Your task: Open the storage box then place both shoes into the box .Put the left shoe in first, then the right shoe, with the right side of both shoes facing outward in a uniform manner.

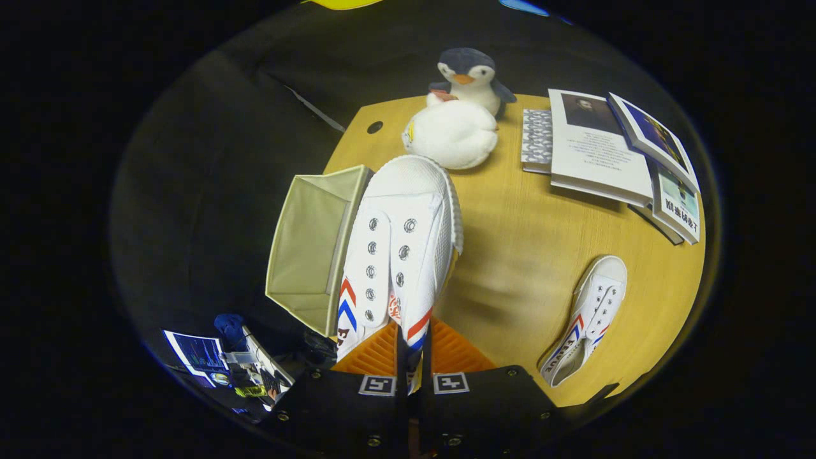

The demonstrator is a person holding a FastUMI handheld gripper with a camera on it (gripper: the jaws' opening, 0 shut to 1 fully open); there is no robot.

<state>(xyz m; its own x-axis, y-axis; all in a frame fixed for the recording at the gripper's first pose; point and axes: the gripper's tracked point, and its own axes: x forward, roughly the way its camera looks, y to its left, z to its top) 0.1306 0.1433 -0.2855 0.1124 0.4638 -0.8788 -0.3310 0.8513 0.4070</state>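
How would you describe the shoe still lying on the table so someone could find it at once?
On the wooden table, look away from the open beige storage box, right of the gripper and nearer than the stack of books. A white lace-less sneaker with red and blue stripes lies there alone; its twin is pinched between the gripper's fingers.

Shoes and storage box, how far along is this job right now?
Done: the beige fabric storage box stands open on the wooden table. In hand: the gripper is shut on one white canvas shoe, raised beside the box. Left: the other white shoe lies on the table; neither is boxed.
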